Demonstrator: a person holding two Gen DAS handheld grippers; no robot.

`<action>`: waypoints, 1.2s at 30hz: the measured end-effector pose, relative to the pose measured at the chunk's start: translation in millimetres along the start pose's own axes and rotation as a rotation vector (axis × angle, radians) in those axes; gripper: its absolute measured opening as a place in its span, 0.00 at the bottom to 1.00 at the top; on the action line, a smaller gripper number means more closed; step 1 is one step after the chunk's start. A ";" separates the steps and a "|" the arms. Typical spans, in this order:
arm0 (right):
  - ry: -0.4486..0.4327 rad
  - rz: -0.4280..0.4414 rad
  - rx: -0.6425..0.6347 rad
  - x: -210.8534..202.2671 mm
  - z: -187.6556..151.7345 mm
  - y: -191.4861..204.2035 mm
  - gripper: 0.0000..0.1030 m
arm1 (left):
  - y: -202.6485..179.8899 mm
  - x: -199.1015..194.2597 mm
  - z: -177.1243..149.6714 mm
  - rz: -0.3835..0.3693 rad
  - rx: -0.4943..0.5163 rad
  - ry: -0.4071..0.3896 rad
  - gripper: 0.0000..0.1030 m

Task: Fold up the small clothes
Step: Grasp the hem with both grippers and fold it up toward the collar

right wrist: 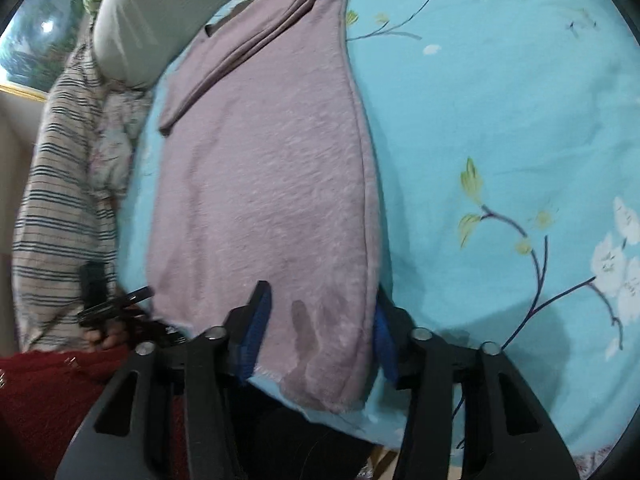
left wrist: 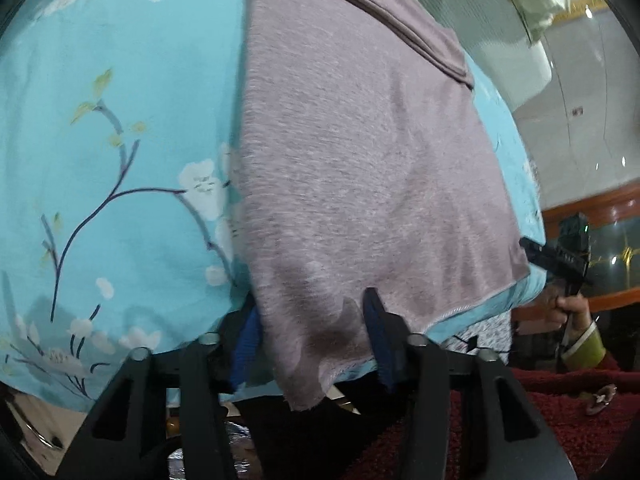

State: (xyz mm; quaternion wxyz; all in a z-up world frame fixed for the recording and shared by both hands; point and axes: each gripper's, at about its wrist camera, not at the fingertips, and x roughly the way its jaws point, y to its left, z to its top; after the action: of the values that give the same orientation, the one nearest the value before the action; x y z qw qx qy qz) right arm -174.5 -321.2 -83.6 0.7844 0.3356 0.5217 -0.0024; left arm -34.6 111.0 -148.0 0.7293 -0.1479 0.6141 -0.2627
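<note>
Looking from the left wrist, a soft purple top lies flat on a blue sheet with white flowers. The top runs from the far side to the near edge of the bed, and its near hem hangs a little over that edge. A folded part of the top lies across its far end. The left gripper sits at the near hem, with one blue pad on each side of the cloth. Its fingers are spread apart and are not pinching anything. Off to the right, the right gripper is at the other corner of the hem, held by a hand; from here I cannot tell if it is pinching the cloth. Looking from the right wrist, the same purple top lies on the blue sheet, with more sheet to the right. The right gripper is at the near hem too, and the cloth passes between its two blue pads. Its fingers are spread wide and grip nothing. To the left, the left gripper is near the hem corner. A striped cloth and a grey pillow lie on the far left.
</note>
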 end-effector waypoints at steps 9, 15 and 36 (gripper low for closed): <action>-0.021 0.088 0.028 3.7 -9.3 1.5 0.08 | -1.1 5.1 -1.0 -0.037 0.008 0.023 0.07; -0.148 0.224 0.058 -24.2 5.0 18.9 0.07 | -18.6 -21.8 12.0 -0.038 0.026 -0.058 0.05; -0.477 0.198 0.024 -45.9 254.6 57.5 0.07 | -78.2 -103.3 250.9 0.038 0.061 -0.515 0.04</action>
State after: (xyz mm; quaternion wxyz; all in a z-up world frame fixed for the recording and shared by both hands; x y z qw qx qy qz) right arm 32.9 -427.3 42.8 0.8776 0.3844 0.2864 -0.0108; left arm 182.9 78.6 29.3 0.8706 -0.1762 0.4027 -0.2212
